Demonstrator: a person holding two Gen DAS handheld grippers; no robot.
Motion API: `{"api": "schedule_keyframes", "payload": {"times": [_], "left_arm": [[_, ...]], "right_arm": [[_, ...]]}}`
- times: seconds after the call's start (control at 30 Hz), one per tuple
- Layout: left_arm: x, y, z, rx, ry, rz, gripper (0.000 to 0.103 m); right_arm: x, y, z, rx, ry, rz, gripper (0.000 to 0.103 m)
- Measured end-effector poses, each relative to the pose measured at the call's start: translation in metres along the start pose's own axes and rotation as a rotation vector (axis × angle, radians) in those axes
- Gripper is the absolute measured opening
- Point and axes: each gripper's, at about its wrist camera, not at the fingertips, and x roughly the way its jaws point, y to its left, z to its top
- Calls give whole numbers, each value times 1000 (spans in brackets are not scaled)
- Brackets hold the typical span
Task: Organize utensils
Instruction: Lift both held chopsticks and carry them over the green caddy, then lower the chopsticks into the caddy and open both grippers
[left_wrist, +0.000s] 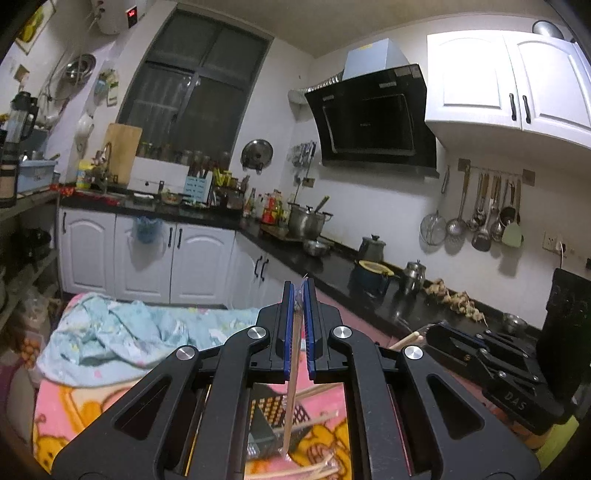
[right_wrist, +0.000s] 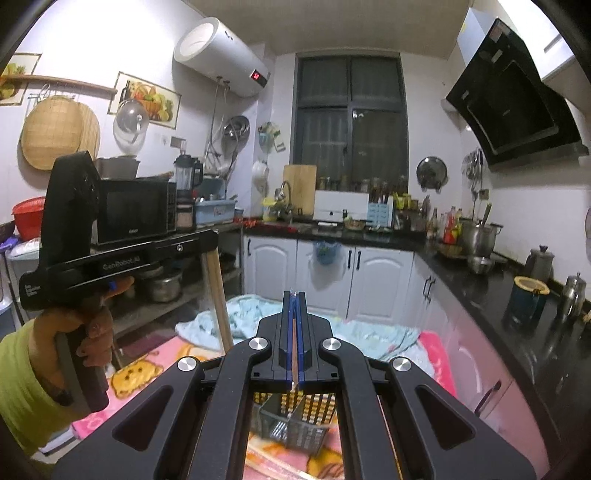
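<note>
In the left wrist view, the left gripper (left_wrist: 299, 291) has its fingers clamped on a wooden chopstick (left_wrist: 291, 373) that hangs down over the mesh utensil basket (left_wrist: 275, 417) on the pink blanket (left_wrist: 74, 402), where loose chopsticks (left_wrist: 317, 467) lie. In the right wrist view, the right gripper (right_wrist: 294, 299) pinches a second chopstick (right_wrist: 294, 350) above the same basket, beside the left hand (right_wrist: 92, 325).

Dim indoor light, glare blowing out the white cabinet (left_wrist: 476, 62) and water heater (right_wrist: 218, 55); fisheye bending, dark vignetted corners, soft focus.
</note>
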Motion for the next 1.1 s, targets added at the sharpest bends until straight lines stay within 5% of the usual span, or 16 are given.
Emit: {"api": "schedule_keyframes", "payload": {"times": [0.43,1.1], "left_arm": [[40,-8,13,26,-16,41,3],[93,19,-37,10,46,120,3]], "right_arm": [[17,-21,9,35,4,-20,2],[55,-31,-22,77,115,-24,2]]}}
